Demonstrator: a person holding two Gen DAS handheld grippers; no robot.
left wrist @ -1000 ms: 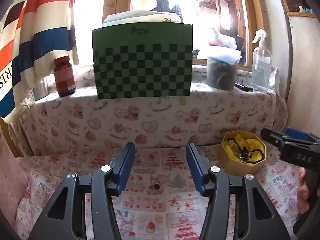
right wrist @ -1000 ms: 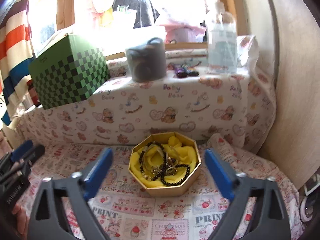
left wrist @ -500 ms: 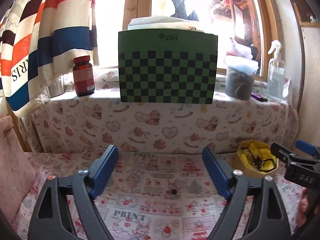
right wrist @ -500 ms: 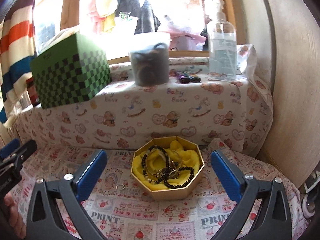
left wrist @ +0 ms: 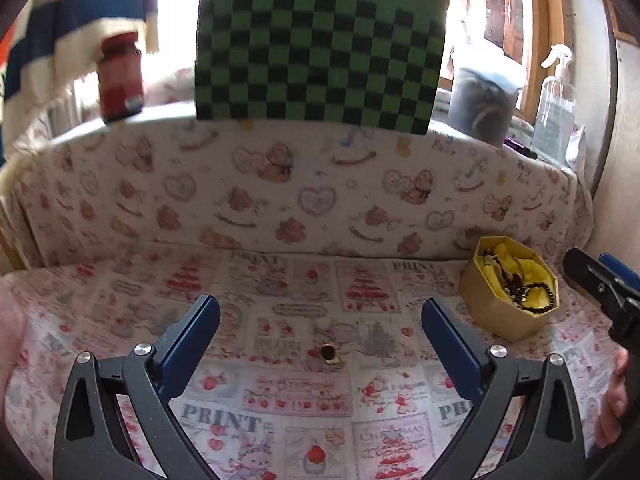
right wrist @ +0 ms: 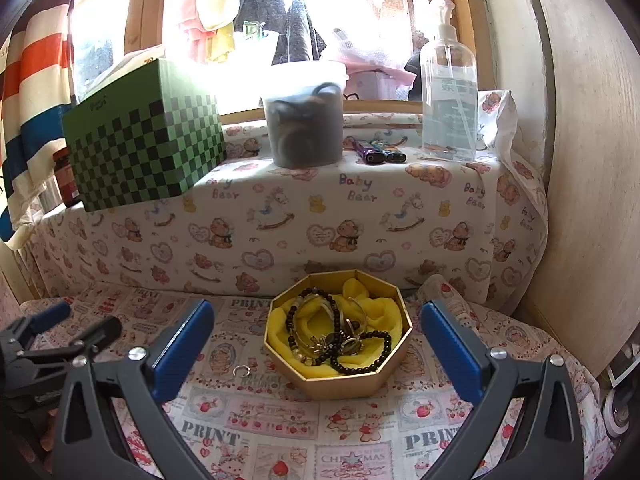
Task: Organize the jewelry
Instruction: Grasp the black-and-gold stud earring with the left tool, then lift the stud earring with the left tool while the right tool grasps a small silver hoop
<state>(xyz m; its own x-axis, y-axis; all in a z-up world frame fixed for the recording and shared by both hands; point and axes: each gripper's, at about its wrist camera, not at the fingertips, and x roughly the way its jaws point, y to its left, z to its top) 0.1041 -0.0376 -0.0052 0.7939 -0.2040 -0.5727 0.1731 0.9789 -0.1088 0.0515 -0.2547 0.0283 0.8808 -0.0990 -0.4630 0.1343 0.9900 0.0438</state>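
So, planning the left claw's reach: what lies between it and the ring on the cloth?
Nothing; only bare printed cloth between the open left claw and ring, left wrist view.

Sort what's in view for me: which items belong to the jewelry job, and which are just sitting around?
Job items:
octagonal box with beaded bracelets
loose ring on the cloth

Lying about:
green checkered box
pump bottle
grey tub
red jar
lighters
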